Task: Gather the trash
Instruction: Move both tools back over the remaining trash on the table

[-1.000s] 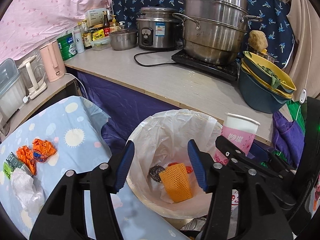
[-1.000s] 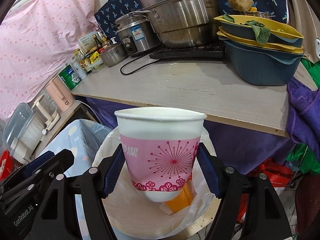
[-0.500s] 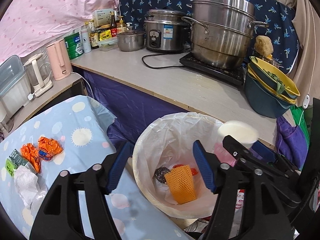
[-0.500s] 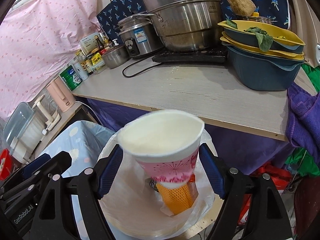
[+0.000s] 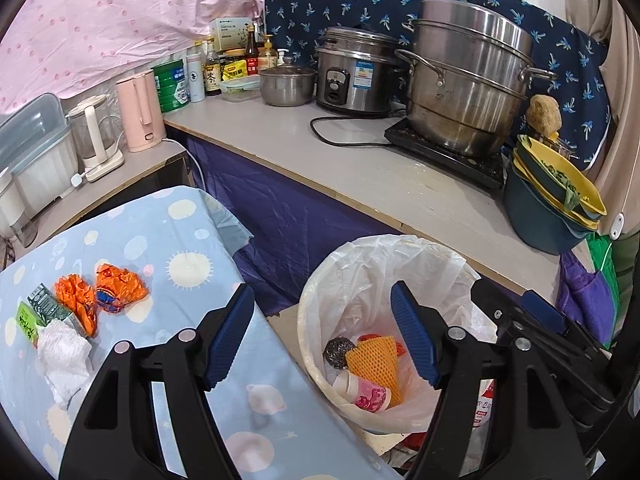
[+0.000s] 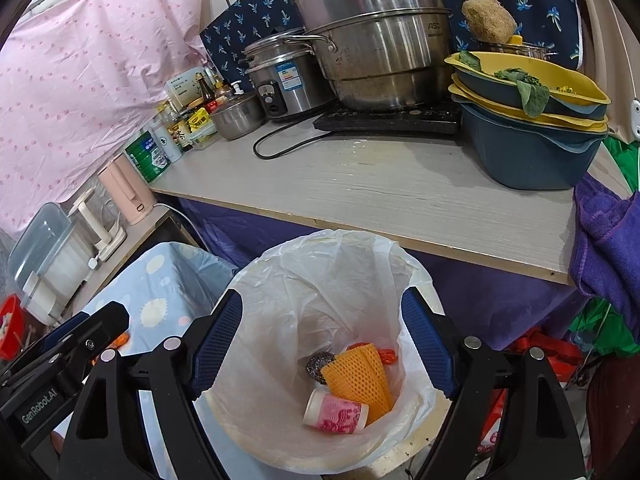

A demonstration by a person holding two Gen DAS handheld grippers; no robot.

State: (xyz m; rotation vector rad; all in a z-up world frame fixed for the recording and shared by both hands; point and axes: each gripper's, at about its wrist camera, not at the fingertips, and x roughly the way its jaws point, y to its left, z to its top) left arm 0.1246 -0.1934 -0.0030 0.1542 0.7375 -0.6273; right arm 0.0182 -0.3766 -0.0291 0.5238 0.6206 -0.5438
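While its jaws open, the right hand-held gripper (image 6: 322, 344) hovers seemingly above the binned cup (image 6: 335, 418).

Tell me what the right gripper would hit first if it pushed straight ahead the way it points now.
Probably the white liner of the trash bin, then the pink paper cup lying at the bottom. The right gripper, jaws opening and empty, aims down into the bin; depth is uncertain.

A pink-patterned paper cup (image 6: 335, 412) lies on its side in the lined trash bin (image 6: 280, 280), below the right claw (image 6: 322, 338), against orange mesh (image 6: 360, 376).
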